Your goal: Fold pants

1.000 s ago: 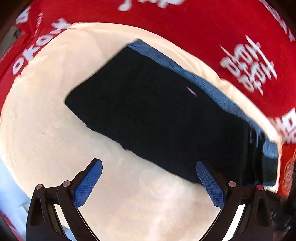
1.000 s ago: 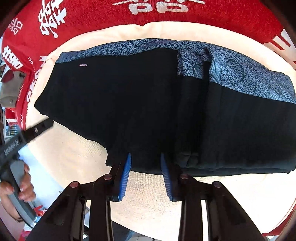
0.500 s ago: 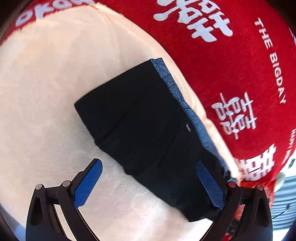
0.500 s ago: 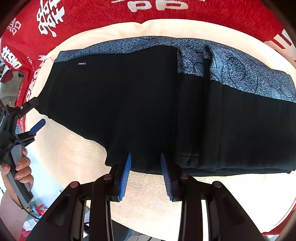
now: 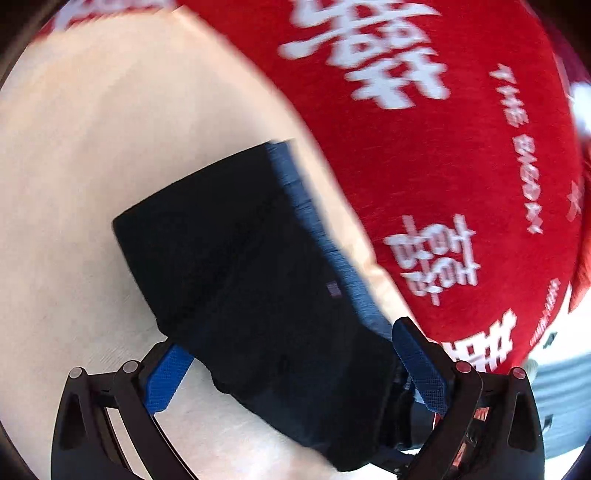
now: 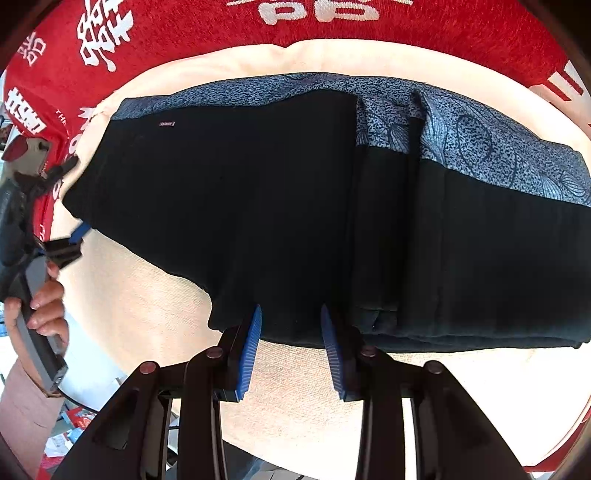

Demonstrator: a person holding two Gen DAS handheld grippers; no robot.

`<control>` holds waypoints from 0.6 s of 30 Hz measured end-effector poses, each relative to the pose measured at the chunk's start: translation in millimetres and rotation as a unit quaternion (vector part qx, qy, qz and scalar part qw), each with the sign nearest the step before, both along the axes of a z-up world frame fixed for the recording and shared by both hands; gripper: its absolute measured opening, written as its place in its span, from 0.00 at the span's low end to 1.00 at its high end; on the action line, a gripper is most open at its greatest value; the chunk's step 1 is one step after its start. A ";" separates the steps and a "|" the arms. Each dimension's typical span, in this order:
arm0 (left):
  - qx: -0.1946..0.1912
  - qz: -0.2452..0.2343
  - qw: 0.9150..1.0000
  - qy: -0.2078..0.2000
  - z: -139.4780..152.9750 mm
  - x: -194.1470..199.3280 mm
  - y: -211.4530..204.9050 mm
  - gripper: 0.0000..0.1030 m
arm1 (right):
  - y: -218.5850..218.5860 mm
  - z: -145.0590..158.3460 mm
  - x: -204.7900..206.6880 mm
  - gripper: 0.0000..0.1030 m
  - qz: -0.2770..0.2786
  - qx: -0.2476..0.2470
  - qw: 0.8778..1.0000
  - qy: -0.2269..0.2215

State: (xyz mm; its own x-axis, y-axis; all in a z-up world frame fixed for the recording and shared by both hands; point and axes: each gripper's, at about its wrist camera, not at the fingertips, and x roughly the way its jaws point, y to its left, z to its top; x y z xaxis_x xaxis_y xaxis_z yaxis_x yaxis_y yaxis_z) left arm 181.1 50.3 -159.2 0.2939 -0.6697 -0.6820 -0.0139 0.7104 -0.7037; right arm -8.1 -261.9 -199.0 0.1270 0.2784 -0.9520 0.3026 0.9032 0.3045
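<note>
Underneath, cream cloth over red blanket

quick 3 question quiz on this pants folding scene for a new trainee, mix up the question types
1. True or false: the black pants lie on a cream cloth.
2. Which gripper has its jaws spread wide around one end of the pants: A) left gripper B) right gripper?
3. Fill in: the patterned band along the pants' far edge is ____.

Key: 1 true; 2 A; 3 blue
</note>
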 end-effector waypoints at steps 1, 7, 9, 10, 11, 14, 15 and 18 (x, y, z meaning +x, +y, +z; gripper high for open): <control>0.011 -0.009 1.000 -0.011 3.0 1.1 -5.8 0.99 | 0.3 -0.3 0.2 0.36 0.000 0.000 1.000 0.000; 0.087 -0.007 0.995 0.040 -21.3 12.9 -13.7 0.92 | 2.6 -0.1 1.7 0.37 0.002 -0.001 1.000 0.002; 0.119 -0.002 0.992 0.040 -15.4 13.6 -17.4 0.71 | 4.3 1.8 3.1 0.40 0.008 0.001 1.000 0.001; 0.152 -0.003 0.988 0.042 -14.9 14.2 -19.8 0.48 | 5.5 3.4 4.6 0.42 0.012 0.001 1.000 0.002; 0.167 -0.006 0.985 0.043 -15.6 14.7 -20.5 0.41 | 7.0 6.6 6.2 0.45 0.018 0.001 1.000 0.001; 0.183 -0.017 0.983 0.017 -6.6 10.0 -27.0 0.35 | 8.7 22.2 14.2 0.51 0.027 0.004 1.000 -0.008; 0.203 -0.029 0.979 0.000 -1.8 6.1 -32.2 0.34 | 7.9 28.9 18.1 0.52 0.028 0.006 0.999 -0.014; 0.278 -0.073 0.955 -0.080 17.6 -10.9 -57.9 0.33 | 2.0 48.0 39.0 0.66 0.024 0.023 0.999 -0.026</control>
State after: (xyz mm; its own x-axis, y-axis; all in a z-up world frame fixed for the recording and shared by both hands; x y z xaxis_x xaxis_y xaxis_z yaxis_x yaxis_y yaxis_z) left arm 170.2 -7.6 -141.6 0.3549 -0.2595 -0.8981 0.1887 0.9608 -0.2031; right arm 31.0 -259.8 -151.0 0.1613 0.3287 -0.9306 0.2423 0.9009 0.3602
